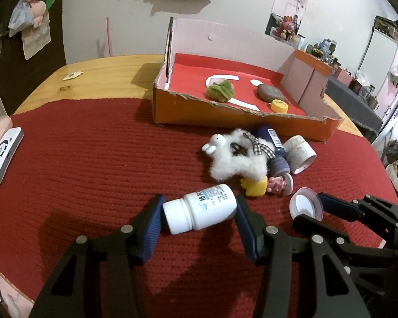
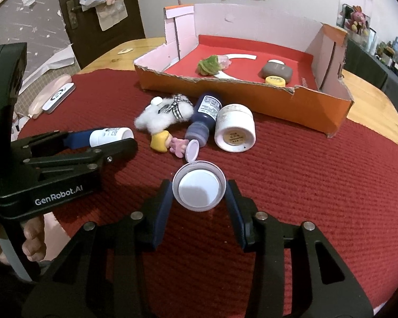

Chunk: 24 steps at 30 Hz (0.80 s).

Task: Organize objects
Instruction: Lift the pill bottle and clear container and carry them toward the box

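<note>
The left gripper [image 1: 199, 216] holds a white pill bottle [image 1: 200, 209] crosswise, fingers closed on its two ends, cap end toward the left finger. The bottle sits lifted or just at the red knitted mat [image 1: 92, 159]; contact with the mat cannot be told. The right gripper [image 2: 199, 189] clamps a white round lid [image 2: 199, 189], fingers on its rim, flat face toward the camera. Likely both pieces are gripped this way for carrying to the orange cardboard box [image 1: 225, 116] at the far side of the worktop, or for pairing them; that is a guess.

The box already holds a green fuzzy toy [image 1: 220, 91], a grey pouch [image 1: 269, 92] and a yellow cap [image 1: 280, 106]. Left to sort, in a pile just near the box: white plush toy [image 2: 161, 115], dark blue bottle [image 2: 203, 122], white jar [image 2: 234, 127], yellow-haired figurine [image 2: 161, 139].

The left wrist view shows the pill bottle label and both finger contacts; the right wrist view sees only the bottle's end past the left gripper's body. The right wrist view shows the lid's full face, the jar's gold bottom label and the person's left hand [image 2: 31, 241] on the handle; the left view shows the lid only obliquely. A white device [image 1: 2, 156] lies at far left.
</note>
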Each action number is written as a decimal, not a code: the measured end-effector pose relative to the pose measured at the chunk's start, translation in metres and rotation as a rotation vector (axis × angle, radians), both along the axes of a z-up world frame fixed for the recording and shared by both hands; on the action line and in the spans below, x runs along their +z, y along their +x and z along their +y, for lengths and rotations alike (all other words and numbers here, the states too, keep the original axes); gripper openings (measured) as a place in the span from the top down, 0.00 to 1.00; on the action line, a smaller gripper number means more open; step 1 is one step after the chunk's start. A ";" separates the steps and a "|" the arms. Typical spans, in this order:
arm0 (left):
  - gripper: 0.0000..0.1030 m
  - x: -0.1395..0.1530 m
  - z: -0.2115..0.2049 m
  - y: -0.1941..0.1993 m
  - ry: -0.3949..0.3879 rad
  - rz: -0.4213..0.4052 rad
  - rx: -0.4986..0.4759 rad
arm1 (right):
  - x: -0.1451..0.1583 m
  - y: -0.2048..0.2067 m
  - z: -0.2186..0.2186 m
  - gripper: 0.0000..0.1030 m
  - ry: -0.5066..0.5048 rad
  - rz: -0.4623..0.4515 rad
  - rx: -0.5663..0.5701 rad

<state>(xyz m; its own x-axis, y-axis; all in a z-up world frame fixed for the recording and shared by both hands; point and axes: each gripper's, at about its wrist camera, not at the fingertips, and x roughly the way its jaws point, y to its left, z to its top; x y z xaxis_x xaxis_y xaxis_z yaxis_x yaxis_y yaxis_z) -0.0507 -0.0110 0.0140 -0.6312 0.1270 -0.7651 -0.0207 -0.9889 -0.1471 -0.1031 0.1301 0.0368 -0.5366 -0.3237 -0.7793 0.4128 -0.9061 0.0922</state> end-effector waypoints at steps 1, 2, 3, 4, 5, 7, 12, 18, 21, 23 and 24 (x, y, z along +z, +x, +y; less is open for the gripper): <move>0.47 0.000 -0.001 0.000 0.013 -0.003 0.001 | 0.001 0.000 0.001 0.62 -0.004 0.000 -0.001; 0.47 0.001 -0.002 0.000 0.022 -0.005 0.002 | 0.002 0.000 0.002 0.62 -0.012 0.000 -0.004; 0.47 0.001 -0.004 -0.001 0.029 -0.006 0.004 | 0.003 0.001 0.002 0.62 -0.016 0.001 -0.005; 0.47 0.002 -0.005 -0.001 0.033 -0.005 0.005 | 0.005 0.001 0.003 0.62 -0.021 0.004 -0.007; 0.47 0.003 -0.005 0.000 0.033 -0.003 0.007 | 0.008 0.001 0.004 0.62 -0.024 0.011 -0.009; 0.47 0.004 -0.005 -0.001 0.030 0.000 0.006 | 0.013 0.001 0.006 0.62 -0.030 0.022 -0.014; 0.47 0.015 -0.002 0.001 0.015 0.035 -0.011 | 0.032 0.001 0.010 0.62 -0.048 0.064 -0.024; 0.47 0.014 -0.002 -0.001 0.010 0.034 -0.021 | 0.028 -0.002 0.012 0.62 -0.053 0.048 -0.038; 0.47 0.014 -0.001 -0.002 0.005 0.032 -0.025 | 0.022 -0.003 0.013 0.62 -0.061 0.027 -0.037; 0.47 0.019 -0.001 -0.002 0.001 0.051 -0.031 | 0.025 -0.002 0.014 0.62 -0.065 0.034 -0.038; 0.47 0.023 0.000 -0.003 -0.003 0.062 -0.034 | 0.030 -0.003 0.015 0.62 -0.068 0.045 -0.039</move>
